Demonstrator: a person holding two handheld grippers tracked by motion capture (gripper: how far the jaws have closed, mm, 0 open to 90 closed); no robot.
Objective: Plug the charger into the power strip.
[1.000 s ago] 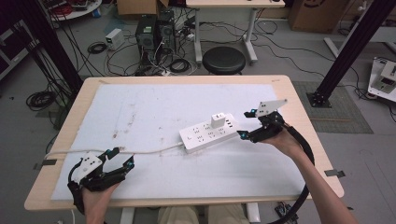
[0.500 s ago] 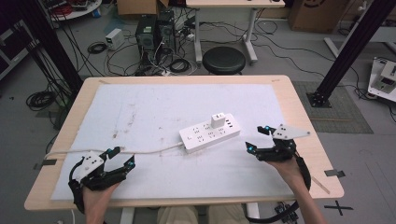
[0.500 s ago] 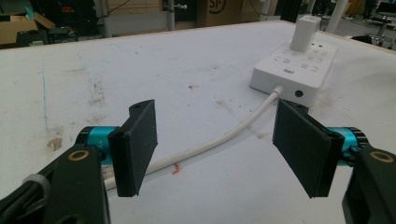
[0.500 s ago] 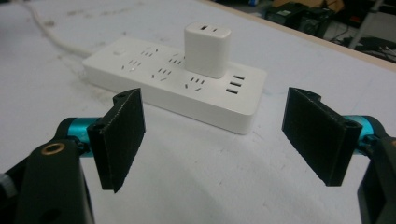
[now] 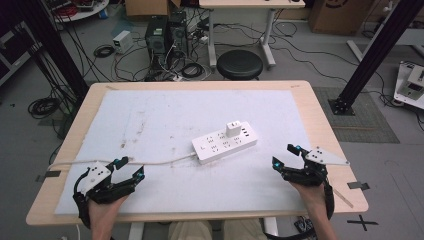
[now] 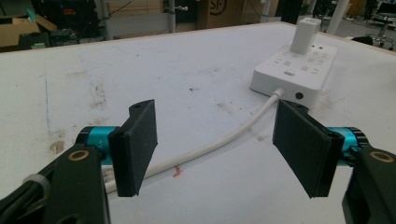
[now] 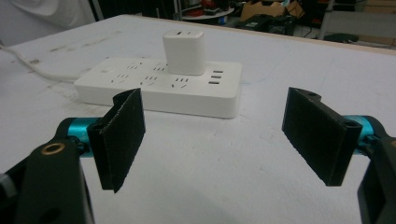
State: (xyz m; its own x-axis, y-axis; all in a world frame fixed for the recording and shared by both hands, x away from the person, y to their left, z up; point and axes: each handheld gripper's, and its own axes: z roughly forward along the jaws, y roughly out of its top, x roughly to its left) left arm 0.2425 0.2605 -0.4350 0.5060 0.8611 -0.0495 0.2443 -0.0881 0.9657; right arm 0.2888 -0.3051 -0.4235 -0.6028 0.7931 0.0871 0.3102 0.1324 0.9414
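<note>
Both the left gripper (image 5: 129, 169) and right gripper (image 5: 286, 156) are sitting open and empty while the white charger block (image 7: 182, 45), light, hard and slick, is standing plugged in the power strip (image 5: 225, 142) mid-worktop, so I'd pinch its flat sides.

the power strip (image 5: 225, 143) looks like smooth white plastic with a faint sheen, and the charger block (image 7: 182, 52) plugged into it has the same glossy white plastic shell. its cord (image 6: 219, 144) has a smooth, pale rubbery sleeve. the desk (image 5: 320, 125) shows a light wood-look edge, under a matt white sheet (image 5: 165, 120) that is scuffed and stained brown in spots. each hand-held gripper (image 6: 224, 147) (image 7: 229, 140) has matt black pads (image 7: 122, 136) of a fine, grainy texture, shiny teal metal collars (image 6: 99, 138) and black plastic arms.
</note>
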